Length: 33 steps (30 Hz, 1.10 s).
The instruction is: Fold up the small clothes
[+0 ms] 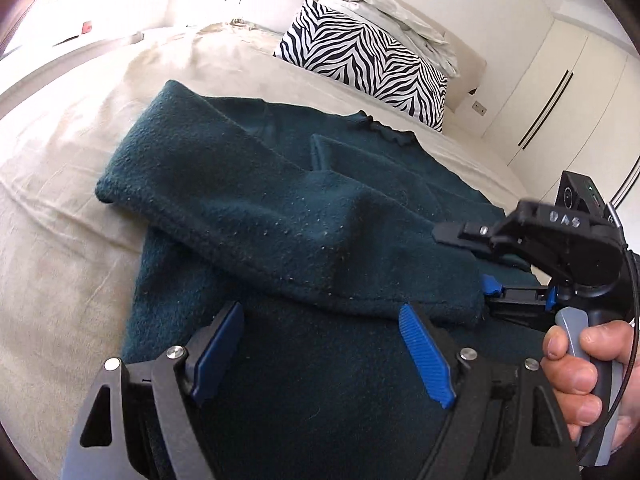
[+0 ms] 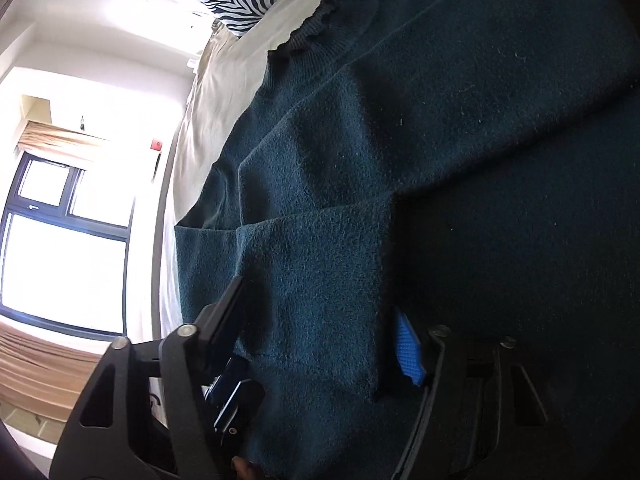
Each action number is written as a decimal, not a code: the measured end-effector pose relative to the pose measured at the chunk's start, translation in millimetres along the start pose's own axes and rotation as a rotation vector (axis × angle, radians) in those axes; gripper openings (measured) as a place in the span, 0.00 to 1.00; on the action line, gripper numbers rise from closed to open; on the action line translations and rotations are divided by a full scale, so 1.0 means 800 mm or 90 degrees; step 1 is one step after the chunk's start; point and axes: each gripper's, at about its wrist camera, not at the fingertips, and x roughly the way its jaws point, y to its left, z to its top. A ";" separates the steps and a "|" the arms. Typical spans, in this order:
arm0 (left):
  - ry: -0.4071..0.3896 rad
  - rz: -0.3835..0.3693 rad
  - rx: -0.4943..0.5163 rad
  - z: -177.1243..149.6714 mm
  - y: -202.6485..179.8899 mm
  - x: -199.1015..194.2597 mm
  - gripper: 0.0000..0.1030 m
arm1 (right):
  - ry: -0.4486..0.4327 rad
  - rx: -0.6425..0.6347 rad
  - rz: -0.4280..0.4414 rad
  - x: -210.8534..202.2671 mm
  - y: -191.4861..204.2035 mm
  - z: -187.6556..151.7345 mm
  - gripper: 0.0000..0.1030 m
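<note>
A dark teal fleece sweater (image 1: 304, 216) lies on the cream bed sheet (image 1: 60, 184), one sleeve folded across its body. My left gripper (image 1: 324, 352) is open just above the sweater's lower part, nothing between its blue pads. My right gripper (image 1: 496, 284) shows at the right in the left wrist view, at the end of the folded sleeve, held by a hand (image 1: 576, 368). In the right wrist view the right gripper (image 2: 320, 344) is open, its jaws on either side of the sleeve's cuff (image 2: 320, 280). The sweater's ruffled collar (image 2: 308, 32) points toward the pillow.
A zebra-striped pillow (image 1: 360, 60) and a crumpled white pillow (image 1: 400, 12) lie at the head of the bed. White wardrobe doors (image 1: 560, 92) stand at the right. A window (image 2: 64, 240) lies beyond the bed's far side.
</note>
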 end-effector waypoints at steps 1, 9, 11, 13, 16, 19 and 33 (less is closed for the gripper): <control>-0.003 -0.004 -0.006 -0.001 0.003 -0.001 0.80 | 0.005 -0.015 -0.019 0.003 0.005 0.004 0.19; -0.018 -0.003 0.000 -0.007 0.001 -0.003 0.80 | -0.079 -0.243 -0.103 -0.056 0.101 0.018 0.07; -0.016 0.001 0.003 -0.007 0.000 -0.001 0.80 | -0.111 -0.301 -0.118 -0.077 0.129 0.028 0.07; -0.016 0.003 0.006 -0.008 -0.001 -0.001 0.80 | -0.132 -0.317 -0.124 -0.091 0.140 0.046 0.07; -0.016 0.001 0.005 -0.008 -0.001 0.000 0.80 | -0.140 -0.293 -0.143 -0.093 0.125 0.085 0.07; -0.014 -0.001 0.002 -0.007 0.000 0.002 0.80 | -0.130 -0.238 -0.182 -0.072 0.077 0.129 0.07; -0.060 -0.038 -0.040 0.034 0.013 -0.036 0.78 | -0.096 -0.134 -0.227 -0.034 -0.058 0.144 0.08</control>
